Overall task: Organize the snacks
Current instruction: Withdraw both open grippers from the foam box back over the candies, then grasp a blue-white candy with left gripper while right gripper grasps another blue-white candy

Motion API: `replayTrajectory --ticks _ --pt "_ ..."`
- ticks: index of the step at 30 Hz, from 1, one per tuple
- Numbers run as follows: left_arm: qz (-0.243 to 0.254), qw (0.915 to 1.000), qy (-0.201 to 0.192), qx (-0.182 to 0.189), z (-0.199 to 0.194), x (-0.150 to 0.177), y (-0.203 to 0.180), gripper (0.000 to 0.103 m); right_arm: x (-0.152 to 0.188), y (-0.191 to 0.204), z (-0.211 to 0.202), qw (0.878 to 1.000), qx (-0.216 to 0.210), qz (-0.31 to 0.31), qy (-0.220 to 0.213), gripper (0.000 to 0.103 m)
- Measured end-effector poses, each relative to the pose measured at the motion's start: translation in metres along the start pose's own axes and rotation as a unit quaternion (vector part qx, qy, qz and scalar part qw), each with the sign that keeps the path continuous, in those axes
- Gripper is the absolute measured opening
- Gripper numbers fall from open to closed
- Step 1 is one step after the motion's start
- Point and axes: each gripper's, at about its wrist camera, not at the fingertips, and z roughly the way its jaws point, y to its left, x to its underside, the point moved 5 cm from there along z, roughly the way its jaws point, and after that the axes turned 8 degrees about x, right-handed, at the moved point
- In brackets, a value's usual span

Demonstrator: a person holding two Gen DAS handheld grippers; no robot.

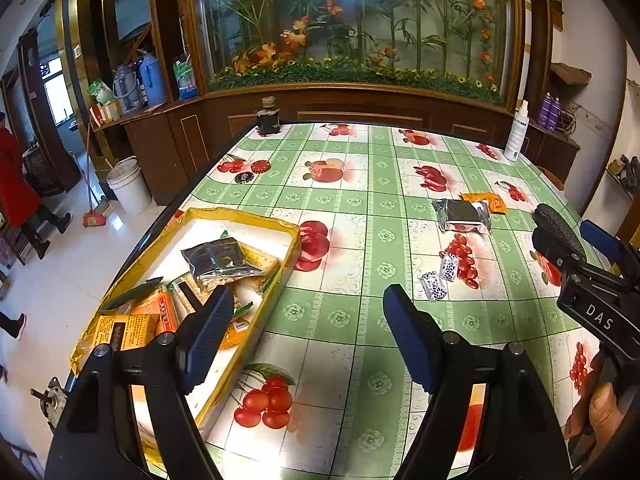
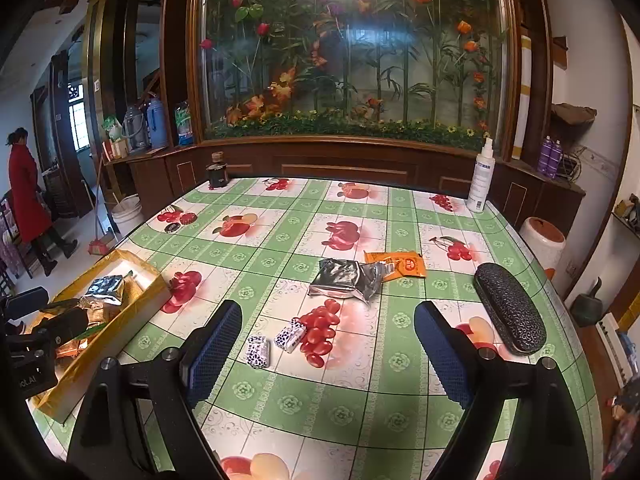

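Both tongs, left tongs (image 1: pixel 308 320) and right tongs (image 2: pixel 328 344), gape empty; the two small candies (image 2: pixel 274 342) lie close and could scatter off the counter (image 2: pixel 360 400).

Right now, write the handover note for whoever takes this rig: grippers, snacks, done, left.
Left gripper: open, empty, over the table between the box and the loose snacks.
Right gripper: open, empty, pointing at the two small blue-and-white packets.
Yellow box at the table's left edge already holds several snacks, a silver pouch on top.
Left on the tablecloth: silver foil packet, orange packet partly under it, and the two small packets.
The black glasses case, spray bottle and dark bottle are not snacks.
Next, probably: pick up the small packets, nearest the right gripper.
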Motion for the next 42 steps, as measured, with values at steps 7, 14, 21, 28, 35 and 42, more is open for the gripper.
replayTrajectory --ticks 7,14,21,28,35,42 --pt "0.008 1.0 0.003 0.0 0.001 0.001 -0.007 0.077 0.003 -0.005 -0.001 1.0 0.008 -0.001 0.001 0.09" --pt "0.01 0.9999 0.007 0.001 0.003 0.002 -0.01 0.077 0.004 -0.006 0.0 1.0 0.013 -0.005 0.003 0.09" --pt "0.02 0.9996 0.021 0.009 0.016 0.006 -0.015 0.077 0.013 -0.019 0.013 0.999 -0.032 0.021 0.027 0.091" --pt "0.062 0.995 0.065 0.044 0.057 0.016 -0.048 0.077 0.034 -0.027 0.038 0.991 -0.11 0.04 0.072 0.089" --pt "0.055 0.9859 0.115 0.109 0.116 0.014 -0.089 0.077 0.05 -0.041 0.059 0.986 -0.117 0.059 0.106 0.065" --pt "0.049 0.9806 0.147 0.12 0.156 0.018 -0.1 0.064 0.05 -0.049 0.067 0.985 -0.113 0.067 0.11 0.064"
